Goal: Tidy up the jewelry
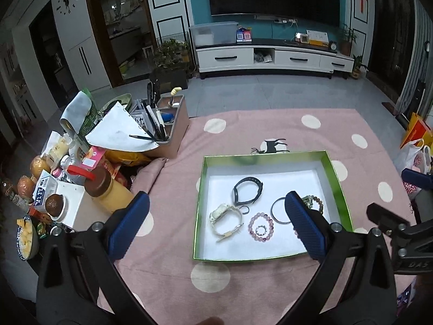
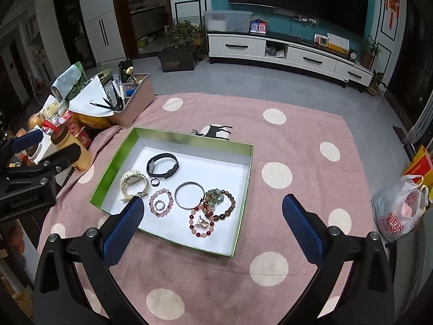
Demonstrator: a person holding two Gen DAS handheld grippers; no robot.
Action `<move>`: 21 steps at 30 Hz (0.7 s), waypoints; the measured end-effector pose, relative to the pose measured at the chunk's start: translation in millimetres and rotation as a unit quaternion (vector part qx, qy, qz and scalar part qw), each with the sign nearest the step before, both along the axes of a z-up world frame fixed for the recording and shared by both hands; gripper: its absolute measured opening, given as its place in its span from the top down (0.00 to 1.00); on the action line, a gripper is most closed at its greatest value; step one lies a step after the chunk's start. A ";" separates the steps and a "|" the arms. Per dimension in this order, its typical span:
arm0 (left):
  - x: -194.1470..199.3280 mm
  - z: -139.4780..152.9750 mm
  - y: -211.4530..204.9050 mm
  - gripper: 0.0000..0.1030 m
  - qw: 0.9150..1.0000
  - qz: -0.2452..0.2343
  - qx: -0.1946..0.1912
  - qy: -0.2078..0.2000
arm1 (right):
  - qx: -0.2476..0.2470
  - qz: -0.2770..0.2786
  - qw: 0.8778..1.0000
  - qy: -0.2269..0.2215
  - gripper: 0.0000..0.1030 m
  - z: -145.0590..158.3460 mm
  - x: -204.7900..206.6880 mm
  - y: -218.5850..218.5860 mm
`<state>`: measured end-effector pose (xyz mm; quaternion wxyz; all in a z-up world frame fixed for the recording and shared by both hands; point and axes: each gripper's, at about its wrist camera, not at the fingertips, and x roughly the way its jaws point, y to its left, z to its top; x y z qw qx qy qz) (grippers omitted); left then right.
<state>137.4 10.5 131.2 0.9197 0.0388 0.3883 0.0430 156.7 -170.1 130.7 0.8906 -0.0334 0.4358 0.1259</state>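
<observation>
Hovering with both my left gripper (image 1: 216,224) and right gripper (image 2: 213,222) spread empty; the steel bangle (image 2: 189,195), twelve o'clock of my right, looks stiff, slippery—pinch its rim.

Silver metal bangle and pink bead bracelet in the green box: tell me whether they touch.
Apart. The right wrist view shows white box floor between the silver metal bangle and the pink bead bracelet.

The white plastic carrier bag (image 2: 397,211) at the table's right edge carries red lettering reading "SUPER" (the word beneath it is creased and cannot be made out). The black gripper body (image 1: 411,264) shows pale letters "DAS".
</observation>
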 end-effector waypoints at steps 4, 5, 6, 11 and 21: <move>3.5 -3.4 1.6 0.02 1.000 0.004 -0.001 0.005 | -0.009 0.000 1.000 0.009 0.01 -10.1 3.7 3.6; 4.7 -5.5 2.4 0.02 1.000 0.004 -0.002 0.008 | -0.010 0.000 1.000 0.011 0.01 -12.5 4.6 4.6; 6.4 -7.3 1.5 0.02 1.000 0.005 -0.002 0.011 | -0.011 -0.001 1.000 0.013 0.01 -14.7 5.4 5.3; 11.0 -14.4 3.5 0.02 1.000 0.006 -0.002 0.017 | -0.010 -0.002 1.000 0.015 0.01 -18.4 9.8 7.2; 18.5 -24.5 4.5 0.02 1.000 0.006 -0.005 0.029 | -0.016 -0.007 1.000 0.019 0.01 -26.5 17.0 8.6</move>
